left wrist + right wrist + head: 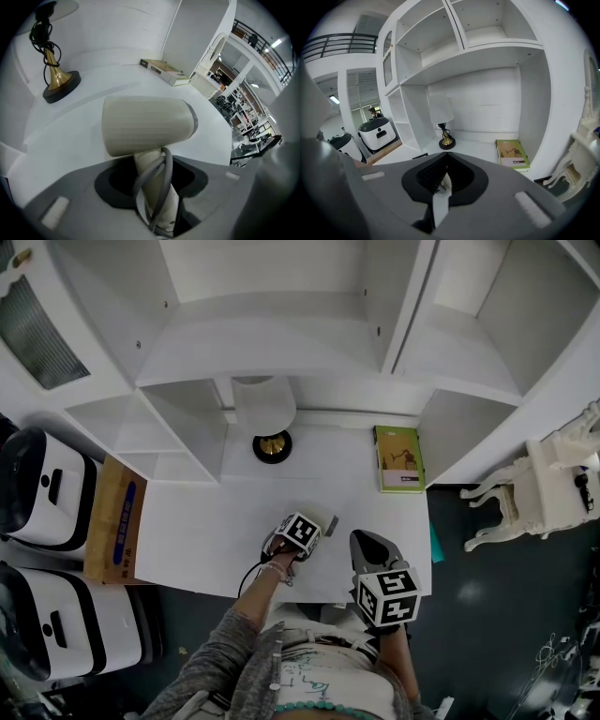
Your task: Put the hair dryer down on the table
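Observation:
A cream hair dryer (145,124) fills the left gripper view, its barrel lying crosswise above the white table (93,89). A grey cord is wound round its handle. My left gripper (154,187) is shut on that handle. Whether the dryer touches the table I cannot tell. From the head view, the left gripper (314,526) hovers over the table's (206,521) front middle, with only a grey bit of the hair dryer (328,522) showing past it. My right gripper (366,542) hangs just to the right at the front edge. The right gripper (444,161) is shut with nothing held.
A brass-footed lamp (272,446) stands at the back of the desk, and a green book (398,457) lies at the back right. White shelving surrounds the desk. A cardboard box (114,521) and white machines (47,488) sit at left, a white chair (525,493) at right.

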